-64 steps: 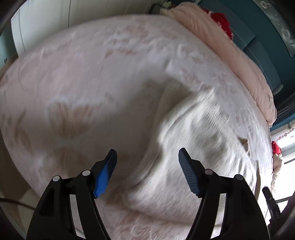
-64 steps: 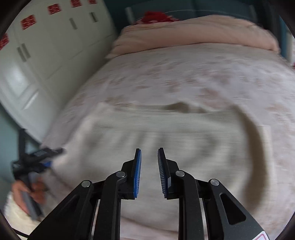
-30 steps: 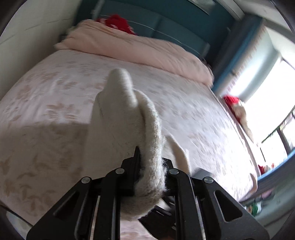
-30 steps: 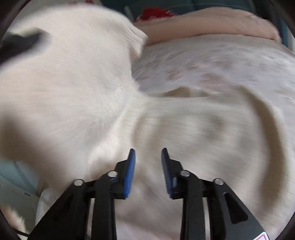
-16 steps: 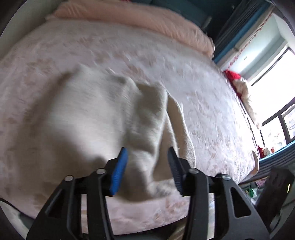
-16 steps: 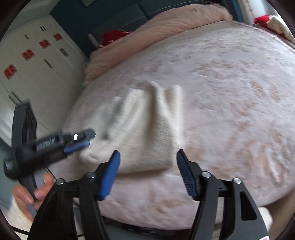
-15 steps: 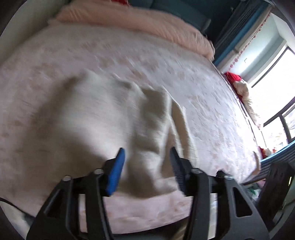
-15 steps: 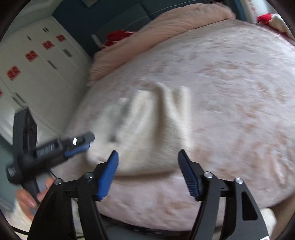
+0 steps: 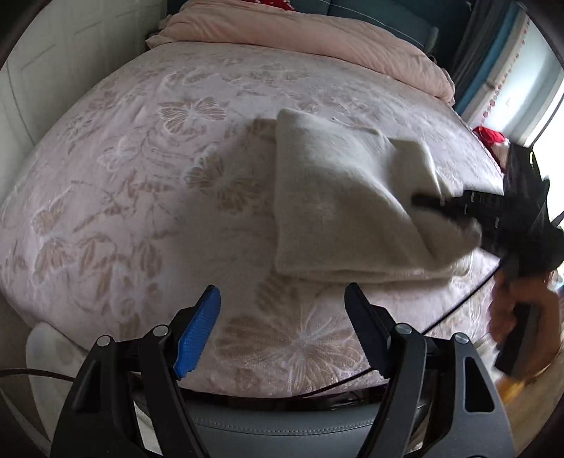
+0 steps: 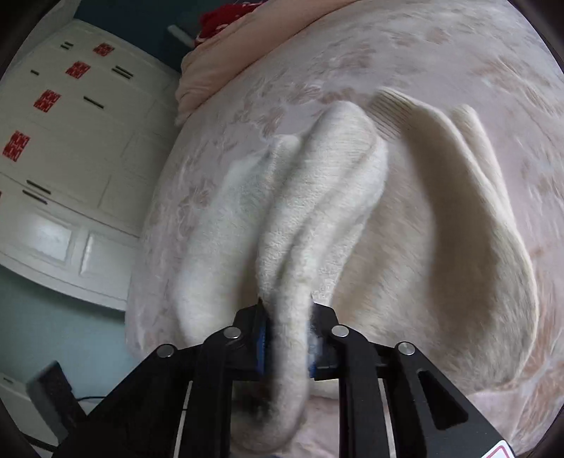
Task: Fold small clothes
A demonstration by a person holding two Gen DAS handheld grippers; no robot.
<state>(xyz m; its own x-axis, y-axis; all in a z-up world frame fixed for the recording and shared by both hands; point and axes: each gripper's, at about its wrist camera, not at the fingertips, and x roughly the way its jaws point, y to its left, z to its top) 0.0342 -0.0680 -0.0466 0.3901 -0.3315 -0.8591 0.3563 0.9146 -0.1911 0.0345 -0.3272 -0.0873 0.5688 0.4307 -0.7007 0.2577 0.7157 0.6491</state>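
**Gripping a fold of the sweater on the bed**

Pinching a thick fold of the cream sweater [image 10: 317, 218], the right gripper [image 10: 287, 338] has its jaws nearly together and closing, the knit squeezed between the 2 blue pads and bulging out below them. From there the fold runs up toward 12 o'clock, and the rest of the garment spreads out toward 3 o'clock.

In the left wrist view the sweater [image 9: 338, 200] lies folded on the pink flowered bed [image 9: 141, 183], from the centre toward 2 o'clock. The right gripper [image 9: 423, 202] reaches in from 3 o'clock, a hand [image 9: 507, 310] on its handle. The left gripper [image 9: 282, 317] hovers at 6 o'clock, jaws wide and opening, nothing between them.

A folded pink quilt [image 9: 317, 31] lies at 12 o'clock.
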